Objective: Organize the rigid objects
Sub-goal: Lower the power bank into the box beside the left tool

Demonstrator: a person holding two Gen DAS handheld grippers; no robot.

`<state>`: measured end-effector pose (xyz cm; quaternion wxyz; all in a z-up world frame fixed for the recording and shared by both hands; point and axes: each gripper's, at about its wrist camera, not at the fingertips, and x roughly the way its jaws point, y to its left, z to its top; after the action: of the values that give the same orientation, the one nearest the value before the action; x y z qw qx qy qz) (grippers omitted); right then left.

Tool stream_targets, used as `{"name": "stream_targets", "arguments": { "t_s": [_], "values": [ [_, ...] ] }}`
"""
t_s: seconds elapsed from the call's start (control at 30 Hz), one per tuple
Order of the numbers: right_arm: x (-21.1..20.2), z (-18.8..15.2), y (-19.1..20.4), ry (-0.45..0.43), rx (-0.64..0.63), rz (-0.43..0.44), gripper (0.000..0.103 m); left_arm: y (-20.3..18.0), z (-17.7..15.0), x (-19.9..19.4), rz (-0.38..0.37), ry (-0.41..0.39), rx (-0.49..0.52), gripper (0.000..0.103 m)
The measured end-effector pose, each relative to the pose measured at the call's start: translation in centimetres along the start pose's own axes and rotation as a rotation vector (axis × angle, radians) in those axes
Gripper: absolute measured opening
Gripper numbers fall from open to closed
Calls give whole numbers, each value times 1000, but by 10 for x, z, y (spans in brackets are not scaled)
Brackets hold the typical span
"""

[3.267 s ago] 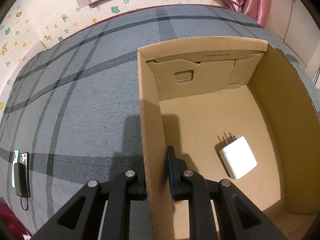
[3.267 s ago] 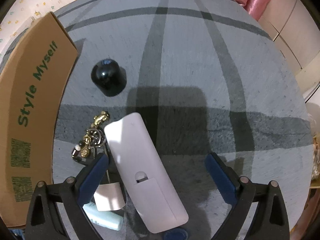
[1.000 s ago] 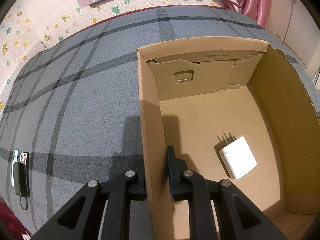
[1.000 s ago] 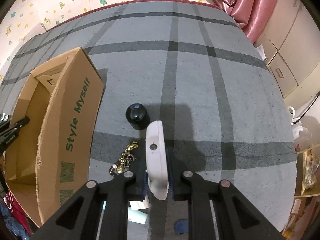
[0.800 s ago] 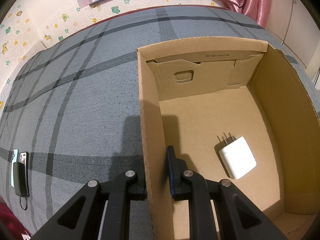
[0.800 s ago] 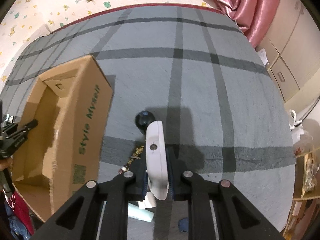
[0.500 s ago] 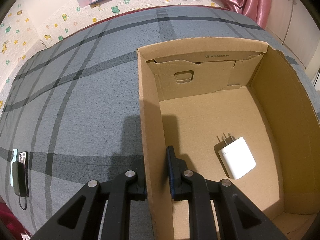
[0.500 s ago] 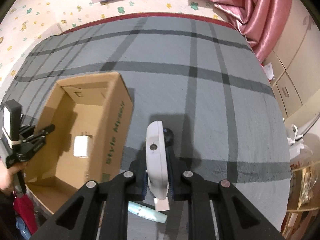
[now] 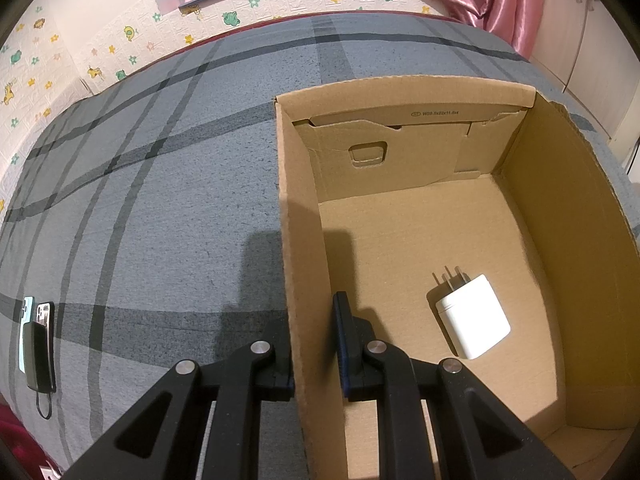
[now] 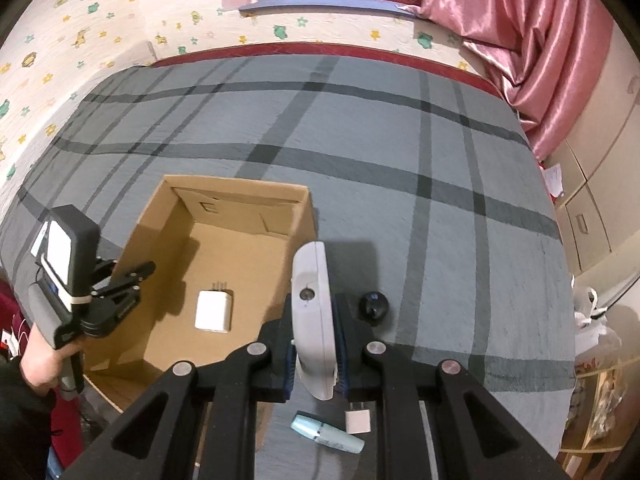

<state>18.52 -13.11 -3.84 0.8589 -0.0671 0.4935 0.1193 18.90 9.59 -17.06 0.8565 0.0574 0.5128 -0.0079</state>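
right wrist view: the right hand-held gripper (image 10: pixel 316 354) is clamped on a white remote-shaped device (image 10: pixel 314 312), held edge-on and upright between the pads, above the grey plaid bed (image 10: pixel 440 208). the cardboard box (image 10: pixel 308 216) lies ahead and to the left of this hand-held gripper, open at the top, with its near-right wall just beside the device. a white charger (image 10: pixel 213 311) lies on the box floor. the left hand-held gripper (image 9: pixel 314 354) is closed on the box's left wall, one pad inside and one outside, and steadies the box.

step in hand, as a judgement: transport of the device toward the box. the next move calls for carrying it leftward over the right wall, lowering it inside, then parting the jaws.

edges and room: the right wall rim is the edge to clear. the box floor ahead of the charger is bare and gives room for the long device. avoid the left wall, where the other tool sits.

left on the bed: a dark round object (image 10: pixel 374 306) just right of the device, and a pale blue tube (image 10: pixel 328 432) and a small white plug (image 10: pixel 358 420) beneath the hand-held gripper.
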Motion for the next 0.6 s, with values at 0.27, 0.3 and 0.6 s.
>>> {"name": "stream_targets", "arguments": {
  "t_s": [0.27,0.3,0.6],
  "values": [
    [-8,12,30,-10,-46,42,16,0,0,0,-2,1,-1,16],
    [-8,13,34,-11,-54,47,16,0,0,0,-1,0,-1,16],
    [7,18,73,15,-105,98,16,1,-1,1,-7,0,-2,16]
  ]
}}
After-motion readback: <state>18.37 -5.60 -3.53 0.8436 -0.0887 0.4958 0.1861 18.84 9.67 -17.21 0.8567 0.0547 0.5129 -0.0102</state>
